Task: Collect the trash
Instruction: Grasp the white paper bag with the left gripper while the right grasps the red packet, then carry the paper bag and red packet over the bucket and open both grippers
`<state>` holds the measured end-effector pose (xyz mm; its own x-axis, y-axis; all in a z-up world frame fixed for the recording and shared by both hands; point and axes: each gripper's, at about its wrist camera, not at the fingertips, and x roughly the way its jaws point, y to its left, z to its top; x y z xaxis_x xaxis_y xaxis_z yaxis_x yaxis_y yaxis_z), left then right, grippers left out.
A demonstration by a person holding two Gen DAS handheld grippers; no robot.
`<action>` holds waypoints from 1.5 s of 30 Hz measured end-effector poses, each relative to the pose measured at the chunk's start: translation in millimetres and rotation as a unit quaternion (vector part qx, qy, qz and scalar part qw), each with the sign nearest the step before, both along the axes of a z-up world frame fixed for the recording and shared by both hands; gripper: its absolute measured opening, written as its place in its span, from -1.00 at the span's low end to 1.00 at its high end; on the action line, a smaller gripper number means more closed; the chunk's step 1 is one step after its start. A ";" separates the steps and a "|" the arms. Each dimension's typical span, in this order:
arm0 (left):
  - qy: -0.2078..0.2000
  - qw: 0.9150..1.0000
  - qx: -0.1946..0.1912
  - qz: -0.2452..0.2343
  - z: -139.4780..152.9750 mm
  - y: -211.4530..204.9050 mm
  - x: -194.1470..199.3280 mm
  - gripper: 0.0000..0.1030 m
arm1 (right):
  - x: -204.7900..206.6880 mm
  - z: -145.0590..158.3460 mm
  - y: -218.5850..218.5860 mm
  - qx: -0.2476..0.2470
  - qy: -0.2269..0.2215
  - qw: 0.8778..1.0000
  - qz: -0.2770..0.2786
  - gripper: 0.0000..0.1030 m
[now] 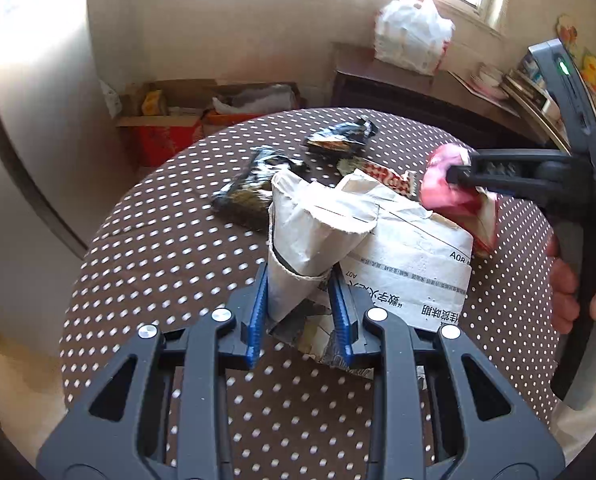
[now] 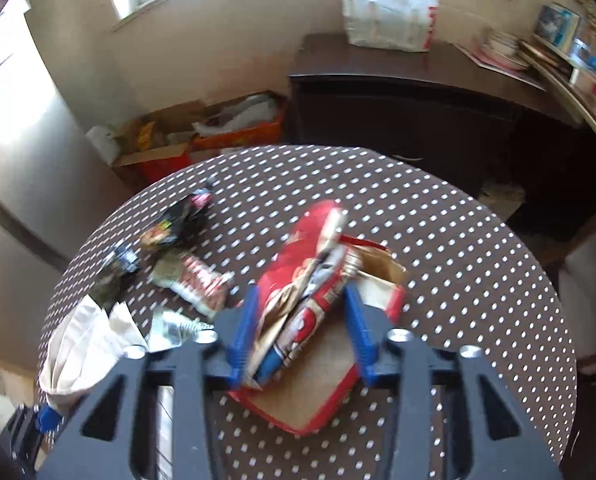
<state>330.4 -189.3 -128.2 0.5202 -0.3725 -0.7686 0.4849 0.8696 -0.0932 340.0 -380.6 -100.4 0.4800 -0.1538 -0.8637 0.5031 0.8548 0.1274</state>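
On the round brown dotted table (image 1: 158, 240), the left hand-held gripper (image 1: 299, 304) is clamped on a folded grey newspaper (image 1: 317, 232). The right hand-held gripper (image 2: 299, 320) pinches a crumpled red snack wrapper (image 2: 298, 300); only the right wrist view shows the flat red-edged bag (image 2: 317, 392) under it.

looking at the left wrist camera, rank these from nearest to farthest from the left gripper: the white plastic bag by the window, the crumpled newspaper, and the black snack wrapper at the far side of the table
1. Crumpled newspaper: between the fingers of the left gripper, pads pressing on it.
2. Black snack wrapper: beyond the newspaper, near the polka-dot table's far edge.
3. White plastic bag: off the table, upper right, on the dark cabinet under the window.
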 end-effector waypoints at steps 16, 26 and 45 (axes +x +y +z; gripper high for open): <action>-0.048 0.996 -0.032 0.073 40.2 67.2 -47.3 -0.44 | -95.6 53.4 62.3 0.032 -0.086 0.994 0.058 -0.68; -0.071 0.988 -0.039 0.134 52.6 140.3 -83.5 -0.44 | -100.8 74.1 145.4 0.030 -0.103 0.984 0.142 -0.68; -0.053 0.956 -0.009 0.287 27.9 325.5 -111.0 -0.44 | -52.1 47.8 372.6 0.038 -0.064 0.946 0.315 -0.68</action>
